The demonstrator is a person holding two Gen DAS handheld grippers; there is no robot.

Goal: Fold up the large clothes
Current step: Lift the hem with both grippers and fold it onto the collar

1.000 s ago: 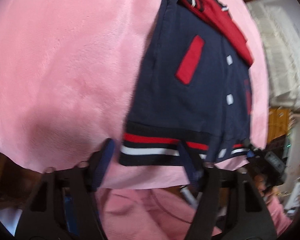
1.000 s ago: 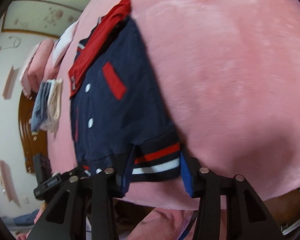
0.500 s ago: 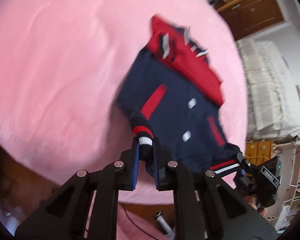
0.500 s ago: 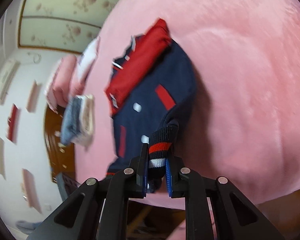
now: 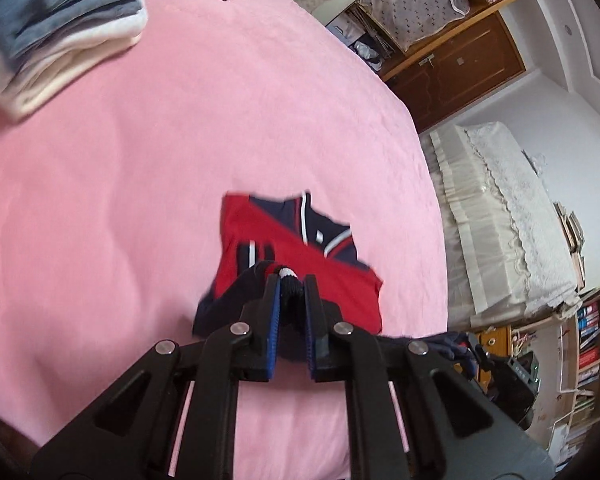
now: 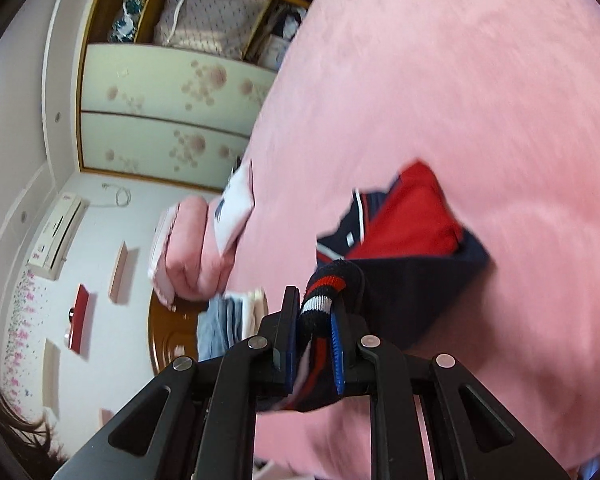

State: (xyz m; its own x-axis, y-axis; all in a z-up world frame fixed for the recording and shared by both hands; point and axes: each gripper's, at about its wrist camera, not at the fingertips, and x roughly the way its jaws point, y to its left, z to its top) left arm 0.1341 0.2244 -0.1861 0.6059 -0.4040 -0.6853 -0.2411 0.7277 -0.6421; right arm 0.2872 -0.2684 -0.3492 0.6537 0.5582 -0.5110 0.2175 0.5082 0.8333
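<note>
A navy and red varsity jacket (image 5: 300, 248) lies on the pink bed (image 5: 140, 168), its red sleeves folded across the chest. My left gripper (image 5: 291, 280) is shut on the jacket's striped hem and holds it lifted over the jacket's upper part. My right gripper (image 6: 316, 298) is shut on the other end of the striped hem (image 6: 320, 292), raised above the jacket (image 6: 412, 240). The lower body of the jacket hangs folded beneath both grippers. The right gripper's body shows at the lower right of the left wrist view (image 5: 500, 372).
A stack of folded grey and cream clothes (image 5: 52, 28) sits at the bed's far left, with pink pillows (image 6: 192, 248) near it. A wardrobe (image 6: 160, 112) and a cream-covered bed (image 5: 500, 208) stand beyond the pink bed's edges.
Both grippers closed on the striped hem and lifted it, carrying it up over the jacket toward the collar, so the lower half folds over.
</note>
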